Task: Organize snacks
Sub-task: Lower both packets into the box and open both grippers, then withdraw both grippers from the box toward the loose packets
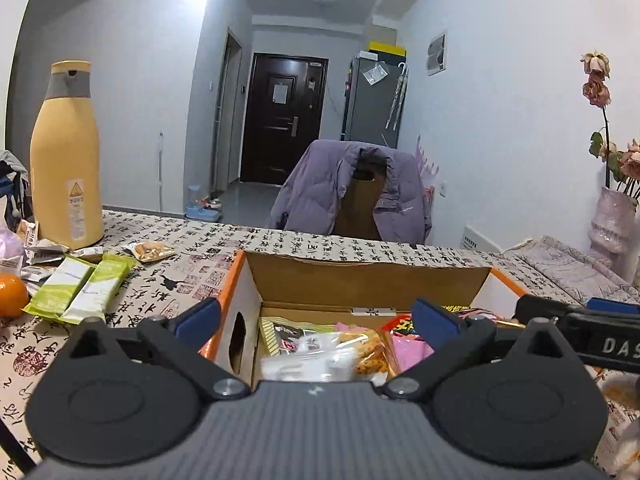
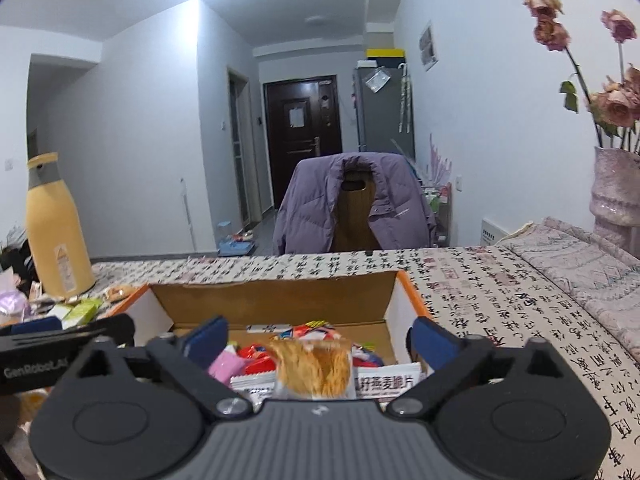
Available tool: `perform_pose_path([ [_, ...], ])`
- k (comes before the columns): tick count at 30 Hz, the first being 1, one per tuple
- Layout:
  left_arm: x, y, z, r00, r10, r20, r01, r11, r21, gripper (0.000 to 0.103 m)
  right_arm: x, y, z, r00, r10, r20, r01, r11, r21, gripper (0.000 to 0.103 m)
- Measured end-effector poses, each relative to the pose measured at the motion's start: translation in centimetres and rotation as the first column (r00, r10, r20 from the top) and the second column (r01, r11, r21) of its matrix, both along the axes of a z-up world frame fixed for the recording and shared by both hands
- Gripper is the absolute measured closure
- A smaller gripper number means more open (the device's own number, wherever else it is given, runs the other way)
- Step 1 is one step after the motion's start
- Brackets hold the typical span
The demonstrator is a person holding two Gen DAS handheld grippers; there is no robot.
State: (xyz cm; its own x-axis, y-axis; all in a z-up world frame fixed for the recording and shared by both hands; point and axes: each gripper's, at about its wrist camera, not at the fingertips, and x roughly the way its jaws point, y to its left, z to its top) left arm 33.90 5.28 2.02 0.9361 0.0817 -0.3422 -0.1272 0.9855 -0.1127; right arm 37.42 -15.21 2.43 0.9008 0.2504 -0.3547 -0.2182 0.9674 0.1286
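Note:
An open cardboard box (image 1: 372,280) with orange edges stands on the calligraphy-print tablecloth and holds several snack packets. My left gripper (image 1: 316,316) hangs open over the box's left half, and a clear packet of golden snacks (image 1: 340,354) lies loose below its fingers. My right gripper (image 2: 320,338) is open over the same box (image 2: 276,300). A blurred packet of golden snack (image 2: 312,372) sits between its wide-apart fingers, untouched by the pads. Pink, red and white packets lie around it. Loose green packets (image 1: 80,292) rest on the table left of the box.
A tall yellow bottle (image 1: 66,160) stands at the table's far left, with an orange fruit (image 1: 12,294) and small wrappers near it. A pink vase of dried flowers (image 2: 616,188) stands at the right on a folded quilt. A chair with a purple jacket (image 1: 352,192) is behind the table.

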Motion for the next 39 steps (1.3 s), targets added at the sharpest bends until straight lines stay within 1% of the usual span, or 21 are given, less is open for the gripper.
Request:
perform_pose_path([
  [12, -0.1, 0.3, 0.5, 1.0, 0.019, 0.006, -0.019, 1.0, -0.012, 0.0, 0.2, -0.5, 0.1, 1.0, -0.019, -0.007, 0.019, 1.0, 0.014, 0.0],
  [16, -0.7, 0.1, 1.3, 0.999, 0.025, 0.023, -0.024, 1.0, -0.014, 0.0, -0.2, -0.4, 0.9, 1.0, -0.017, -0.007, 0.017, 1.0, 0.012, 0.0],
  [20, -1.1, 0.0, 2.2, 0.999, 0.043, 0.009, -0.043, 0.999, -0.023, 0.0, -0.7, -0.4, 1.9, 1.0, -0.018, -0.008, 0.018, 1.0, 0.021, 0.0],
  [24, -2.1, 0.5, 3.0, 0.999, 0.052, 0.016, -0.051, 0.998, -0.032, 0.0, -1.5, -0.4, 2.7, 1.0, -0.015, -0.003, 0.015, 1.0, 0.018, 0.0],
  [32, -5.4, 0.7, 3.6, 0.999, 0.048, 0.017, -0.047, 0.999, -0.023, 0.0, -4.3, -0.1, 3.4, 1.0, 0.005, -0.009, -0.005, 1.0, 0.001, 0.0],
  [36, -7.2, 1.0, 3.6, 0.999, 0.04, 0.009, -0.04, 0.999, -0.009, 0.0, -5.8, 0.0, 3.1, 0.999, 0.016, -0.029, -0.016, 1.0, -0.007, 0.0],
  [39, -8.5, 1.2, 3.0, 0.999, 0.031, -0.012, -0.031, 1.0, 0.005, 0.0, -6.9, 0.0, 2.4, 0.998, 0.024, -0.056, -0.025, 1.0, -0.017, 0.0],
])
